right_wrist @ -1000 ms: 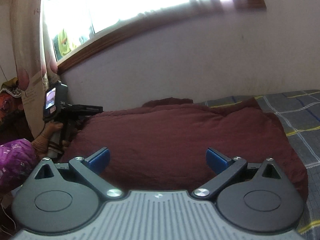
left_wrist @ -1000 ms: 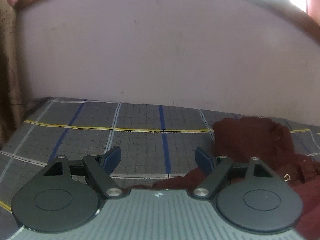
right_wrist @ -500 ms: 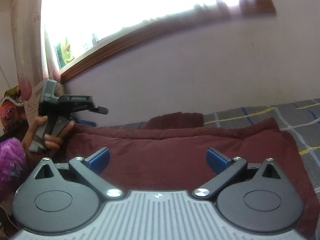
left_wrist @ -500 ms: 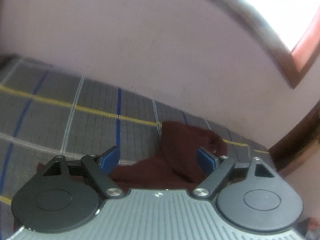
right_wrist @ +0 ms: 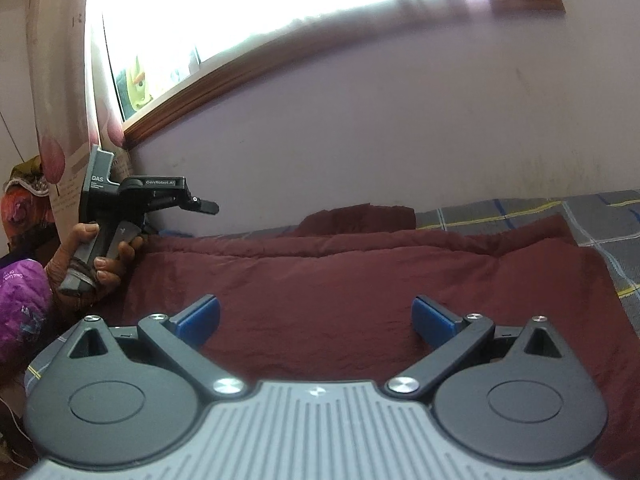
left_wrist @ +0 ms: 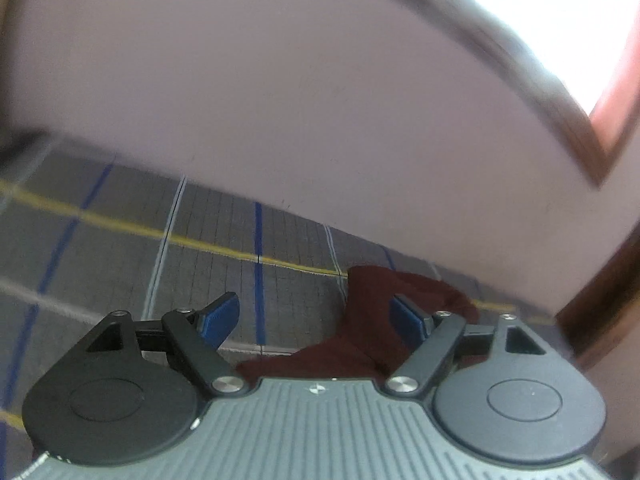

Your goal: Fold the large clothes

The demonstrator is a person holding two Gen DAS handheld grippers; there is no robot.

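A large maroon garment [right_wrist: 360, 280] lies spread flat on the bed, its top edge folded over near the wall. My right gripper [right_wrist: 316, 316] is open and empty, hovering over the garment's near part. My left gripper [left_wrist: 316, 316] is open and empty; in the left wrist view a narrow end of the maroon garment [left_wrist: 368, 320] lies on the bed between and under its jaws. The left gripper also shows in the right wrist view [right_wrist: 200, 204], held up in a hand at the garment's left edge.
A grey checked bedsheet [left_wrist: 120, 240] with blue, yellow and white lines covers the bed. A pale wall [right_wrist: 400, 120] runs right behind it, with a wooden-framed window [right_wrist: 280, 12] above. A curtain [right_wrist: 64, 80] hangs at the left. A purple cloth [right_wrist: 20, 304] sits by the hand.
The left gripper has lifted and swung toward the garment's end by the wall; its view is blurred by motion. The right gripper has tilted up slightly over the garment. Both stay open.
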